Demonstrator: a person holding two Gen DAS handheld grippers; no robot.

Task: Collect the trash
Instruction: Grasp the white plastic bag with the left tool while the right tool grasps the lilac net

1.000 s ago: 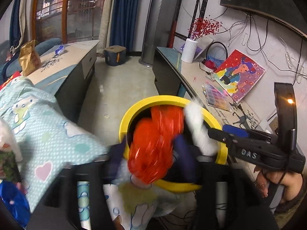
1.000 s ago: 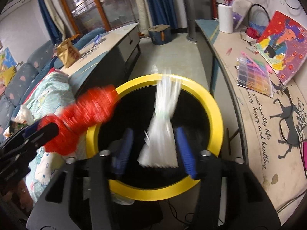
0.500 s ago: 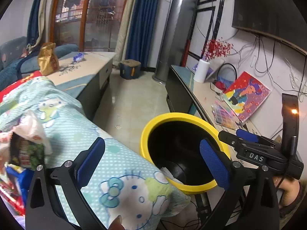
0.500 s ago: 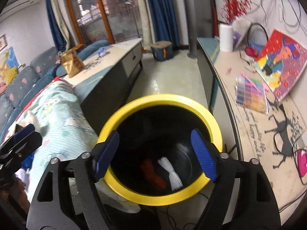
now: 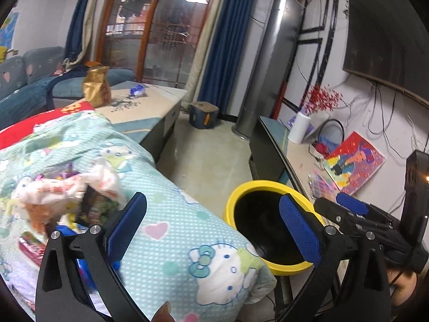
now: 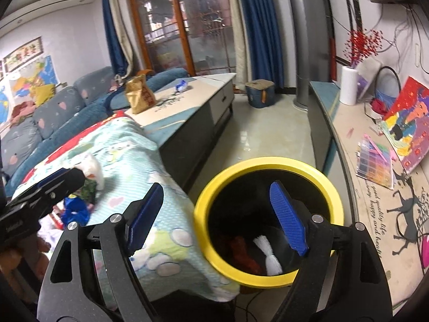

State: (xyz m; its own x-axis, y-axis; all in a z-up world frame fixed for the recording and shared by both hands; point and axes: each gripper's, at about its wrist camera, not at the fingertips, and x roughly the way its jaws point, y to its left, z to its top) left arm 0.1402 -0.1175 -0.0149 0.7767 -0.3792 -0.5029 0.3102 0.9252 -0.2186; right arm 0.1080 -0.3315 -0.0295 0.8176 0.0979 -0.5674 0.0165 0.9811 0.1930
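Observation:
A yellow-rimmed black bin (image 6: 268, 165) stands beside the quilt-covered surface; it also shows in the left wrist view (image 5: 268, 185). Inside it lie a red wrapper (image 6: 244, 252) and a white bundle (image 6: 269, 255). My left gripper (image 5: 211, 222) is open and empty above the quilt's edge, left of the bin. My right gripper (image 6: 217, 209) is open and empty over the bin's left rim. A pile of wrappers and bags (image 5: 67, 196) lies on the quilt (image 5: 174, 238); in the right wrist view it (image 6: 88, 177) sits partly behind the left gripper's body.
A low cabinet (image 6: 193, 102) holds a brown paper bag (image 6: 139, 95) and a blue wrapper (image 6: 182, 84). A long side table (image 6: 362, 145) at the right carries a painting, a colour palette and a white vase. A blue box (image 6: 260, 92) sits on the floor.
Both grippers opened and dropped the red wrapper and the white bundle into the bin. Both then drew back and swung left, toward the quilt and its pile of trash.

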